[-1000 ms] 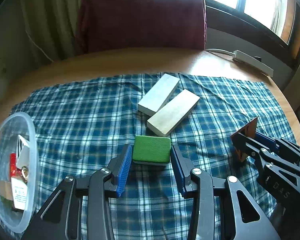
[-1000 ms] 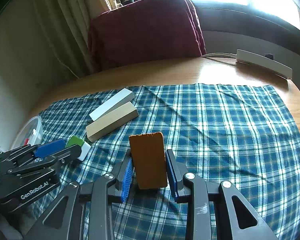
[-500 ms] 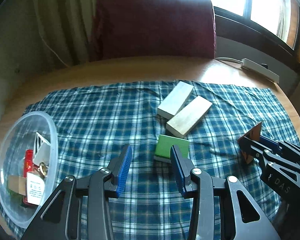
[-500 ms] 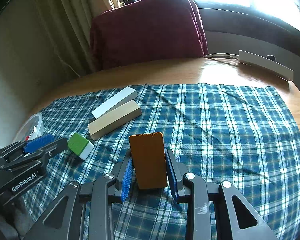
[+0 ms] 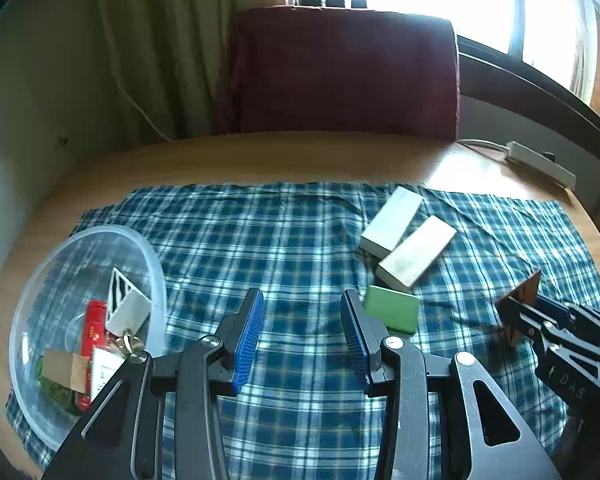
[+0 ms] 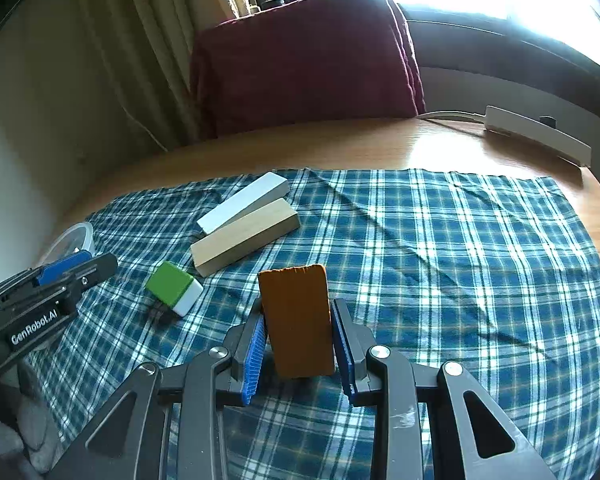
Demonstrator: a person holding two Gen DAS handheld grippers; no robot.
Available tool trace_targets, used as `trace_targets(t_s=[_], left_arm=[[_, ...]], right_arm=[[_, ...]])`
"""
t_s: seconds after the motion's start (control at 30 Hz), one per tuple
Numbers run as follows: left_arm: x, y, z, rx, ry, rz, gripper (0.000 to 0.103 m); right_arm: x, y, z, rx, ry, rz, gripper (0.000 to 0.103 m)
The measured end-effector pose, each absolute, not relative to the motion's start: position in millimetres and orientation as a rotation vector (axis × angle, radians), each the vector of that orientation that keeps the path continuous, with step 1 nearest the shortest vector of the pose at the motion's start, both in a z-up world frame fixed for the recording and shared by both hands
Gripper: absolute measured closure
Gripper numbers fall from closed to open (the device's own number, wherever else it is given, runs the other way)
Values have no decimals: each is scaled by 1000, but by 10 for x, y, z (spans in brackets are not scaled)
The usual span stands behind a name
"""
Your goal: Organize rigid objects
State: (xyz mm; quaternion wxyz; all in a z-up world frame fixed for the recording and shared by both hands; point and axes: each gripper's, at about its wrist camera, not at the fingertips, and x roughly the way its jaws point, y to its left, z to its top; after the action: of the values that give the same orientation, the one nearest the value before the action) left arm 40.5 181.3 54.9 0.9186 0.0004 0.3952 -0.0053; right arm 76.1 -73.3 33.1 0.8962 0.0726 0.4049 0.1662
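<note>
Your right gripper [image 6: 298, 344] clamps an upright brown block [image 6: 296, 320] above the checked cloth [image 6: 440, 260]. Your left gripper [image 5: 302, 332] hangs with fingers apart and empty; the green block [image 5: 392, 312] lies just right of its tips.

Each black plastic two-finger gripper, left [image 5: 302, 334] and right [image 6: 299, 346], has angular arms with triangular cut-outs, silver screws at the pivots, and ribbed blue pads [image 5: 249, 338]. White lettering on the left one's side reads "GenRobot.AI"; the right one's seems to read "DAS".
</note>
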Motion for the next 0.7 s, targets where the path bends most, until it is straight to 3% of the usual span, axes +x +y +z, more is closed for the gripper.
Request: trace_targets(t_s=[0.3, 0.37, 0.43, 0.7], left_arm=[[444, 1860, 510, -39, 843, -53, 61], [461, 1807, 484, -49, 859, -85, 52], [483, 1731, 461, -47, 864, -105, 28], [613, 1367, 268, 59, 920, -164, 24]], right_arm=[[765, -677, 292, 152, 846, 344, 70], [768, -673, 276, 156, 846, 344, 70], [771, -657, 263, 160, 847, 345, 70], [759, -718, 272, 163, 847, 346, 70]])
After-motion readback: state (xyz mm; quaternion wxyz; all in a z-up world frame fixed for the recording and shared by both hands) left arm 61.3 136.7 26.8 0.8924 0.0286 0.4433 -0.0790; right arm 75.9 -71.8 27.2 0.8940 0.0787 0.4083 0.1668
